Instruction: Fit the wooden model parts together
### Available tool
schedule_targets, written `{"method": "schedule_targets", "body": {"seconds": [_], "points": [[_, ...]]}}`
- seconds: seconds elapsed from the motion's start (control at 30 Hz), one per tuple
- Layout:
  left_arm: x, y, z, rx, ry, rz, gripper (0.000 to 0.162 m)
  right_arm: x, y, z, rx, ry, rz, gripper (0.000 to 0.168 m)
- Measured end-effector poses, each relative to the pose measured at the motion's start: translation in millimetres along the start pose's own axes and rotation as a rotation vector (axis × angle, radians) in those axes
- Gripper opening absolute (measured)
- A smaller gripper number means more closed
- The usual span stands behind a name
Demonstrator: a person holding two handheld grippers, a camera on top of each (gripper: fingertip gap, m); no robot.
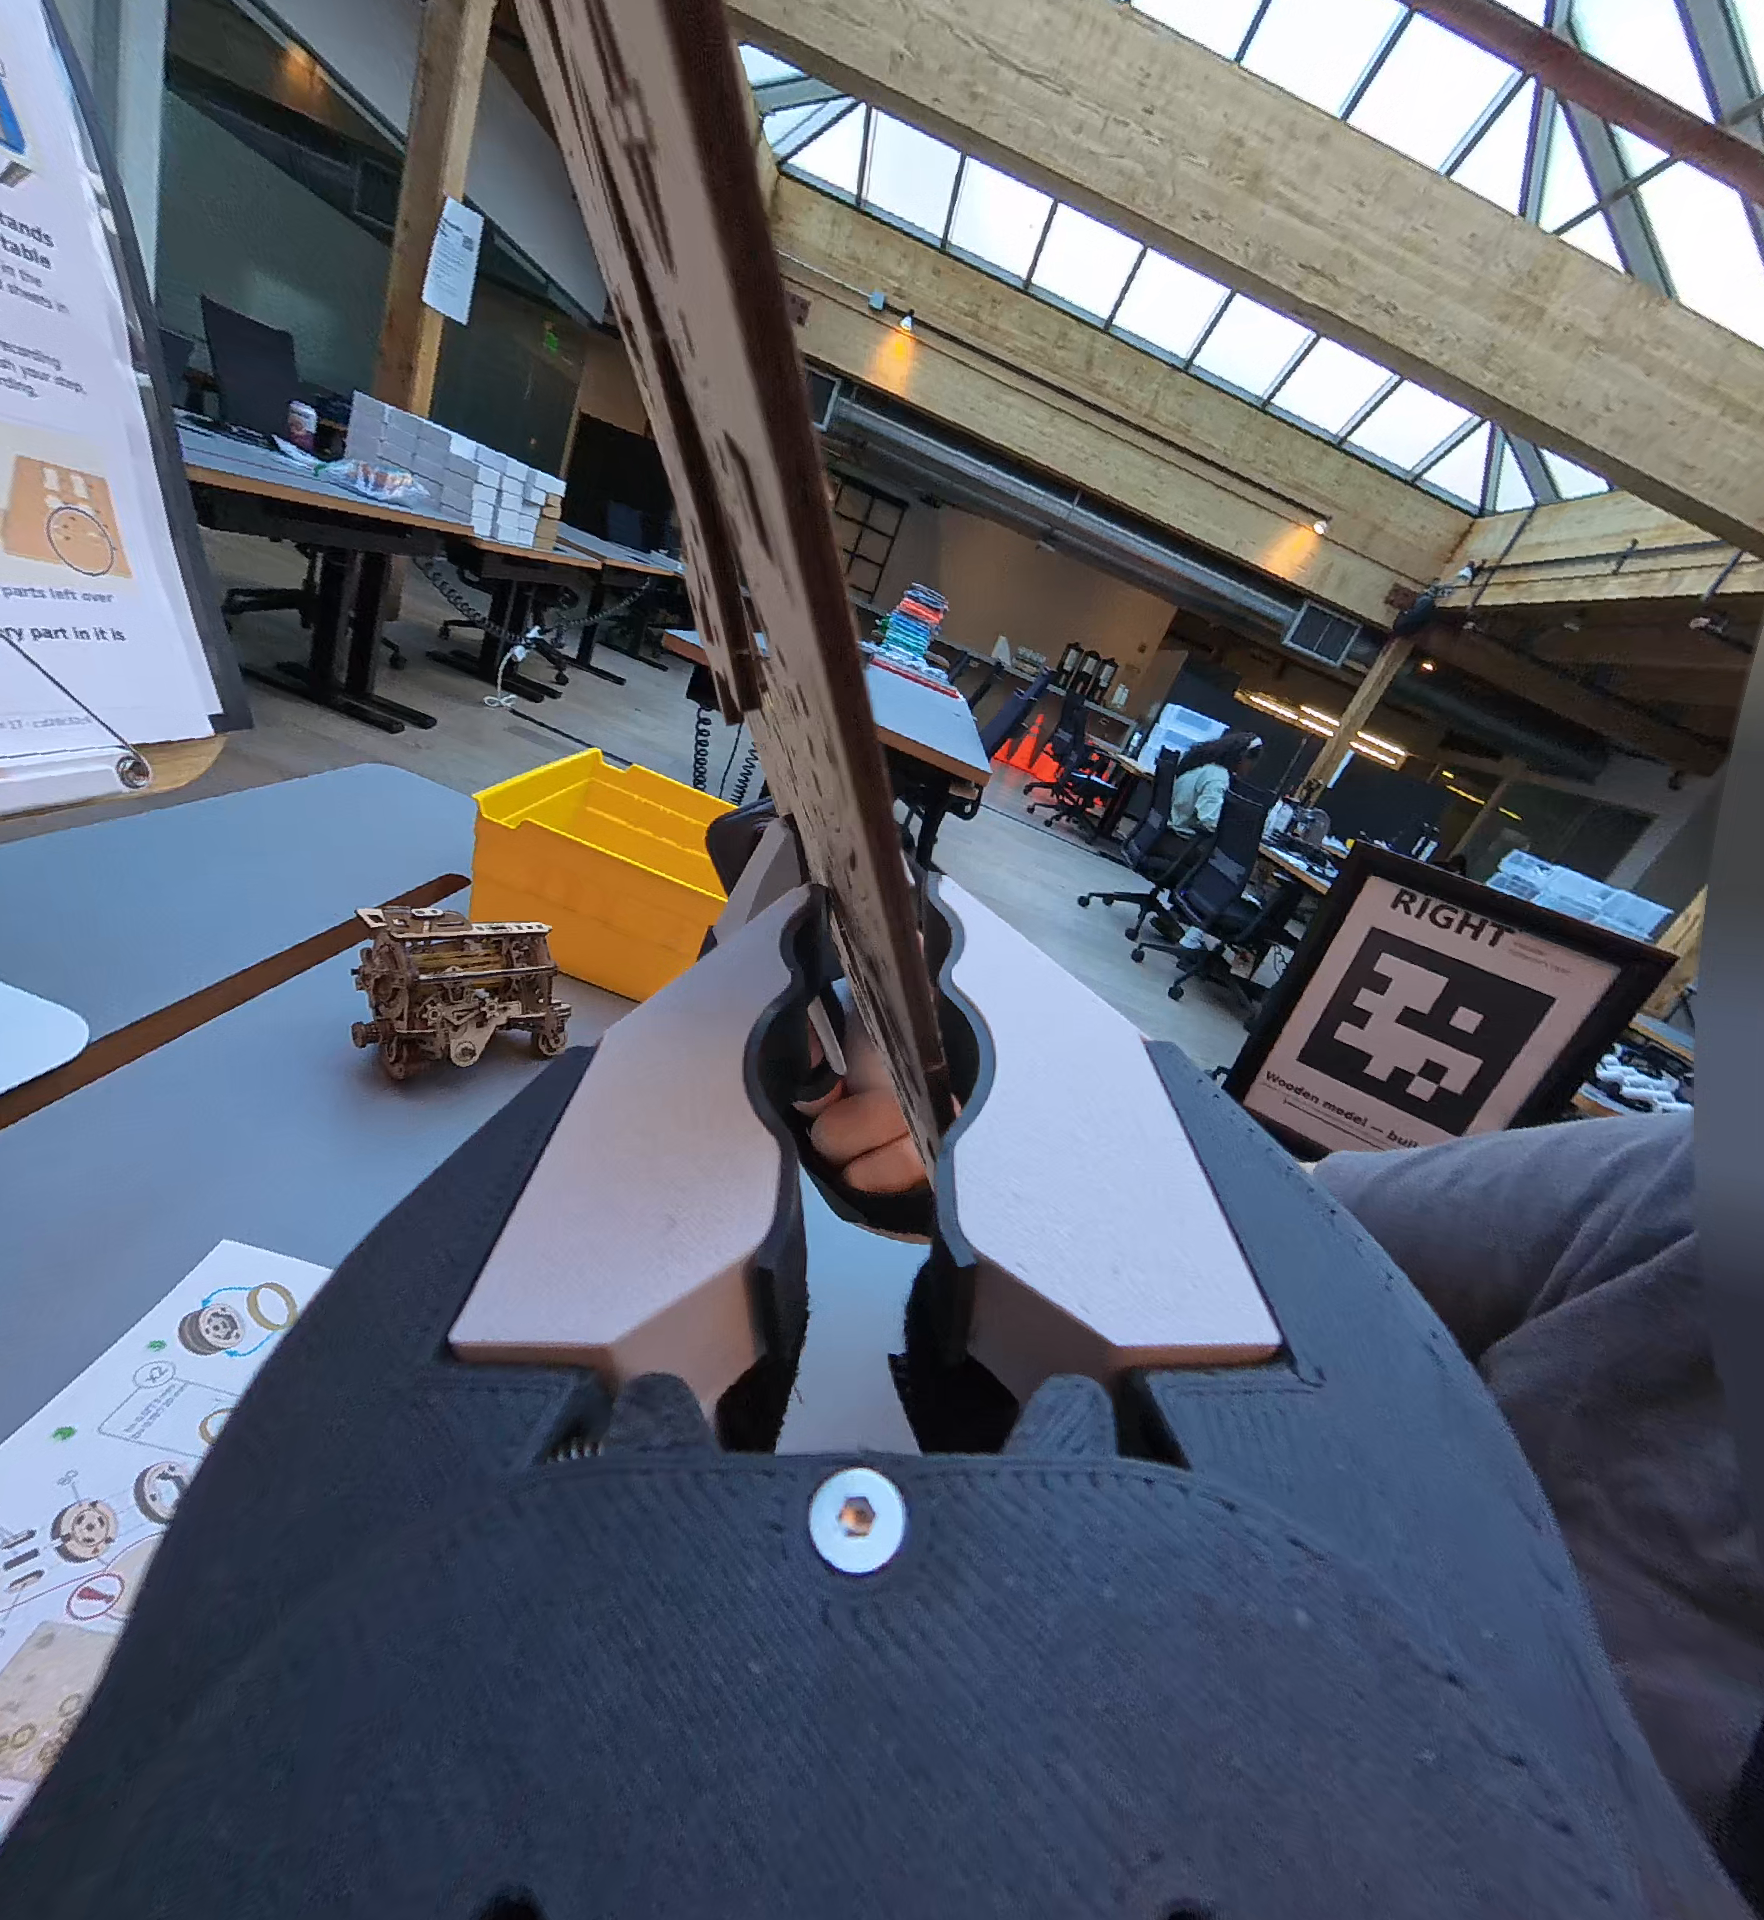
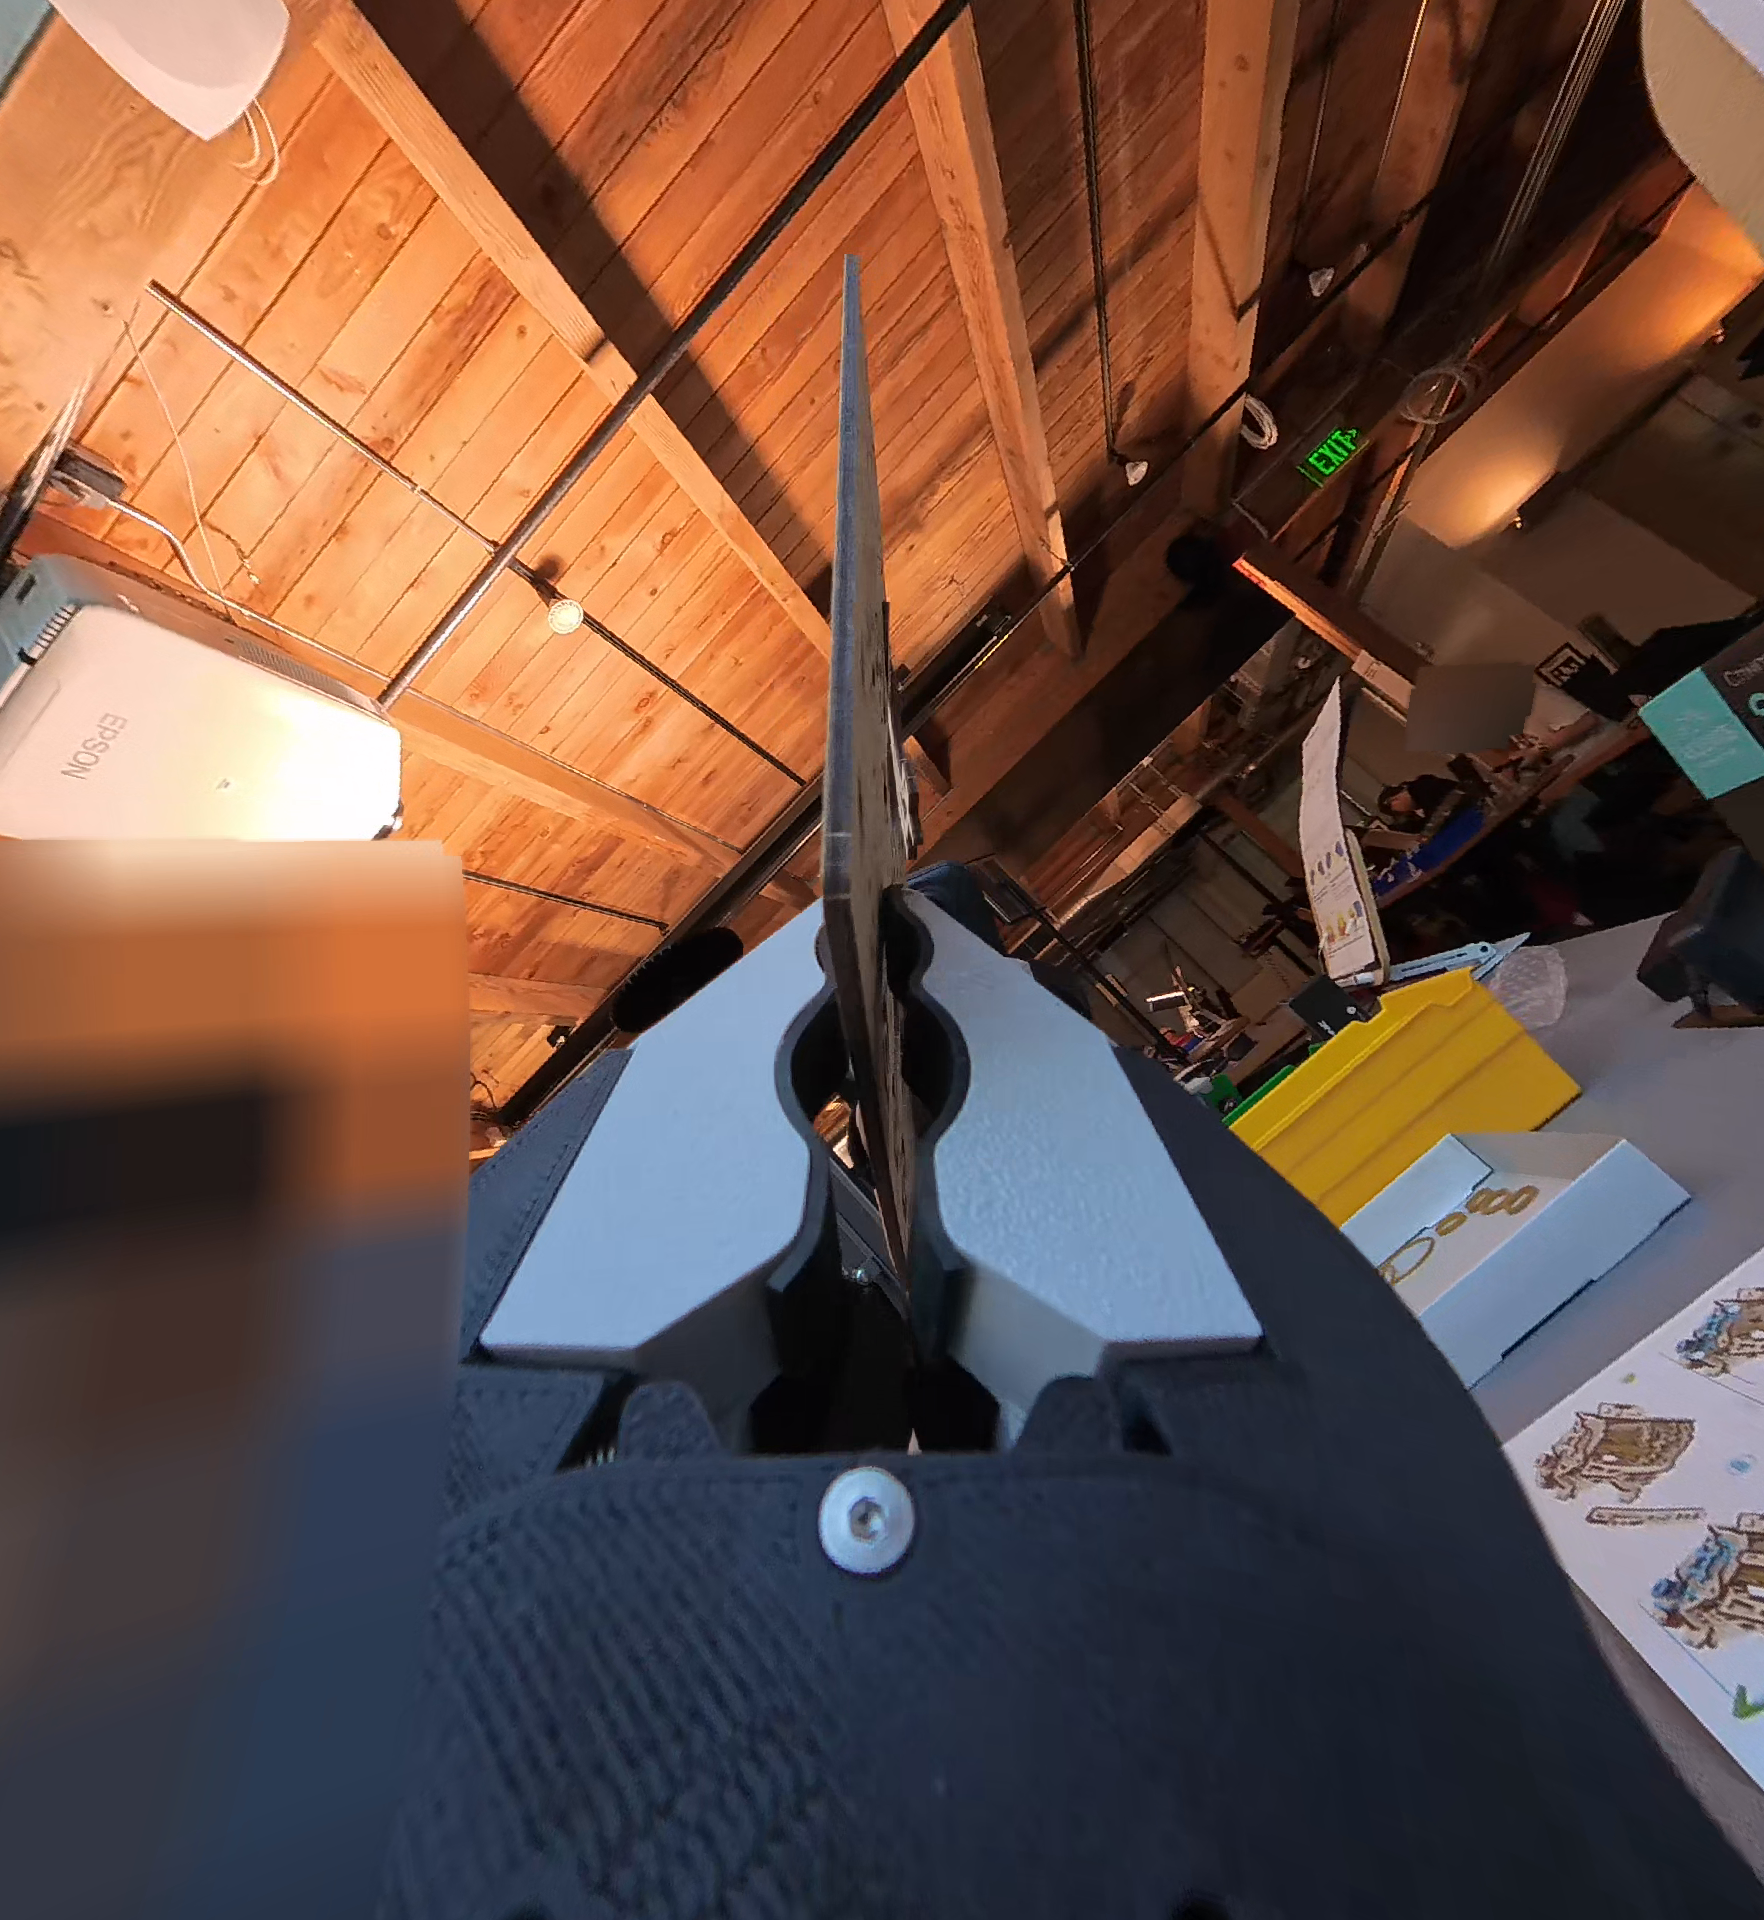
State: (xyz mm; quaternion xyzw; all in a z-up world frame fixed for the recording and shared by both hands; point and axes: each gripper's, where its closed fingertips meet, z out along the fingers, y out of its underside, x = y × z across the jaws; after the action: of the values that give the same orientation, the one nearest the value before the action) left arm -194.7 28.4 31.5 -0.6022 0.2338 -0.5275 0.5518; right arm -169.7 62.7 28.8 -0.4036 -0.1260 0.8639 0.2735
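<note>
A thin dark wooden parts sheet (image 1: 753,520) stands edge-on and reaches far above both grippers. In the right wrist view my right gripper (image 2: 862,904) is shut on the sheet (image 2: 862,675), with both fingertips pressed to its faces. In the left wrist view the sheet passes slanted between the fingers of my left gripper (image 1: 870,888). The fingers stand wider than the sheet, which leans on the right finger (image 1: 961,935). The right gripper (image 1: 753,852) and a hand (image 1: 867,1143) show just behind. A partly built wooden model (image 1: 457,987) sits on the grey table (image 1: 182,883).
A yellow bin (image 1: 597,862) stands behind the model and also shows in the right wrist view (image 2: 1408,1081). Instruction sheets (image 1: 78,1558) (image 2: 1709,1507) lie on the table. A white box with small wooden rings (image 2: 1522,1236), a framed marker sign (image 1: 1439,1029) and a poster stand (image 1: 26,416) are nearby. One gripper's finger ends stand about 5 centimetres off the other's.
</note>
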Motion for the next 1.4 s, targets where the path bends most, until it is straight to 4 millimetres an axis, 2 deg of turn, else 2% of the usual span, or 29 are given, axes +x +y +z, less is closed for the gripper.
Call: {"method": "schedule_targets", "body": {"seconds": [0.23,0.4,0.5,0.6,0.73,0.77,0.83,0.9,0.97,1.03,1.13,1.2,1.3,1.4], "points": [[-1,-10,-10,0.005,0.003,-0.001,0.025,-3,8,4,-0.083,0.011,-0.058,0.001],[2,-17,-17,0.002,0.029,-0.011,0.02,-3,20,8,-0.218,0.071,-0.164,0.001],[7,-19,-21,-0.021,0.045,-0.015,0.022,-10,15,8,-0.269,0.09,-0.232,0.001],[5,-22,-27,-0.04,0.01,0.013,0.034,-26,1,6,-0.283,0.09,-0.304,0.001],[-12,-33,-52,-0.088,-0.128,0.081,0.062,-36,-11,-3,-0.378,0.144,-0.338,0.001],[-17,-41,-62,-0.08,-0.183,0.113,0.063,-37,-11,-6,-0.414,0.164,-0.356,0.001],[-26,-63,-86,-0.035,-0.334,0.23,0.06,-33,0,-15,-0.56,0.223,-0.374,0.001],[-17,-70,-98,-0.067,-0.416,0.353,0.062,-26,19,-28,-0.736,0.28,-0.414,0.0],[0,-59,-90,-0.164,-0.402,0.4,0.068,-16,46,-43,-0.93,0.331,-0.408,0.001],[12,-36,-73,-0.278,-0.358,0.425,0.069,-10,71,-48,-1.032,0.331,-0.372,0.001],[15,16,-46,-0.492,-0.271,0.386,0.069,2,107,-56,-1.17,0.341,-0.299,0.001],[10,45,-36,-0.606,-0.23,0.331,0.065,13,126,-65,-1.258,0.371,-0.283,0.001],[3,84,-36,-0.774,-0.182,0.269,0.059,24,143,-75,-1.344,0.398,-0.274,0.001],[3,110,-37,-0.876,-0.123,0.199,0.054,25,148,-74,-1.355,0.386,-0.255,0.001]]}}
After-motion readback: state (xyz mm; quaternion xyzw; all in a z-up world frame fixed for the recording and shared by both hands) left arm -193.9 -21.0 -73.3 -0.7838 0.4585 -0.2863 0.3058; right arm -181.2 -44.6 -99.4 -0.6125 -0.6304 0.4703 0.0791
